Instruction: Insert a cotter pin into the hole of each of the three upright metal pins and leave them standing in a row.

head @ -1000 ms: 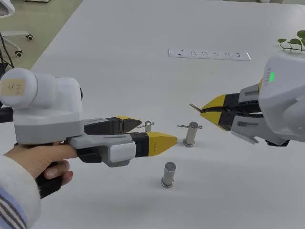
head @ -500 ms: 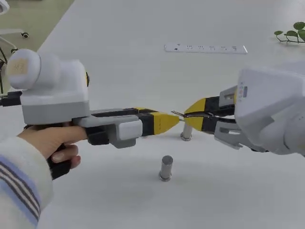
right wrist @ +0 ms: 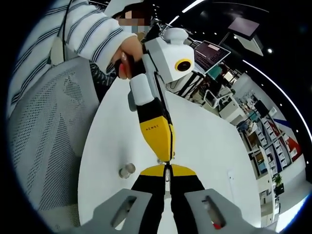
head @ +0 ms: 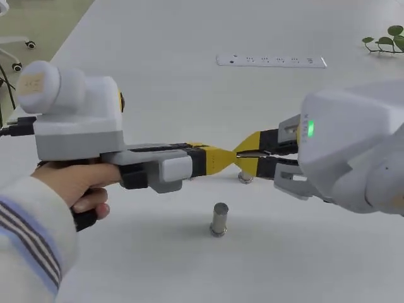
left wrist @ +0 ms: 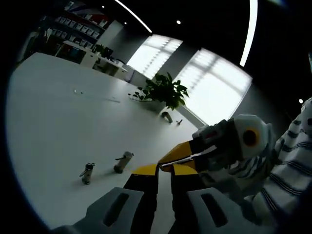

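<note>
Left tongs (left wrist: 165,170) and right tongs (right wrist: 168,171) meet tip to tip above the white counter (head: 158,82); in the head view they appear as two yellow wedges pointing at each other.

Right tongs: set narrow on a thin dark cotter pin (right wrist: 167,176). It lies along the slit between the yellow tips and reaches toward the point of the left tongs.

Left tongs: narrow, with only a dark slit between the yellow tips in the left gripper view. Whether they also nip the cotter pin cannot be told (the contact is too small to resolve). A hand (head: 79,183) in a striped sleeve (head: 28,246) grips the left handle.

Front metal pin (head: 219,219): upright on the counter, alone, nearer the person than the meeting tips and apart from them.

Second metal pin (head: 245,178): its base shows just under the yellow tip of the right tongs, and its top is hidden behind the tongs.

Background: a white power strip (head: 271,61) lies flat at the far side of the counter, with a leafy sprig (head: 385,41) near the far right edge.
</note>
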`<act>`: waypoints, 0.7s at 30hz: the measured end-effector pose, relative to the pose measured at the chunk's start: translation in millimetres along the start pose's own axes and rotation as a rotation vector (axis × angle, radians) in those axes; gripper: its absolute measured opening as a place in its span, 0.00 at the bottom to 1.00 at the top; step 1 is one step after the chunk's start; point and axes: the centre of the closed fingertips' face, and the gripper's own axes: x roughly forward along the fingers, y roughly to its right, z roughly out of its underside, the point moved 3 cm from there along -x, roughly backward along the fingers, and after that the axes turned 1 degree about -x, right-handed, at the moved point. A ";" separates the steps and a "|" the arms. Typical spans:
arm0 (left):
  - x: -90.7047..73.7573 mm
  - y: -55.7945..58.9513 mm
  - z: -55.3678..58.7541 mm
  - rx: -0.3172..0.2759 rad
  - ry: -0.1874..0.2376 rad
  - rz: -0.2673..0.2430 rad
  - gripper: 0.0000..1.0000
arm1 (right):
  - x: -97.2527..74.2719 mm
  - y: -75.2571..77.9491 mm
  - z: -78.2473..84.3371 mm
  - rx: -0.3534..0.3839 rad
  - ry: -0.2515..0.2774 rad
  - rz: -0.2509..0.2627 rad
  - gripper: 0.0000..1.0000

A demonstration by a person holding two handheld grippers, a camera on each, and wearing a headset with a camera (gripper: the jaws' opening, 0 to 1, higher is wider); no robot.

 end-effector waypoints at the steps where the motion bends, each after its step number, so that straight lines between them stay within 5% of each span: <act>1: 0.0 -1.3 -0.7 -0.003 0.005 -0.005 0.02 | 0.2 -0.5 -0.2 -0.002 0.000 -0.003 0.00; 21: -1.3 -3.6 4.2 -0.007 -0.038 -0.005 0.00 | -1.4 -4.6 -0.4 -0.019 -0.005 -0.020 0.00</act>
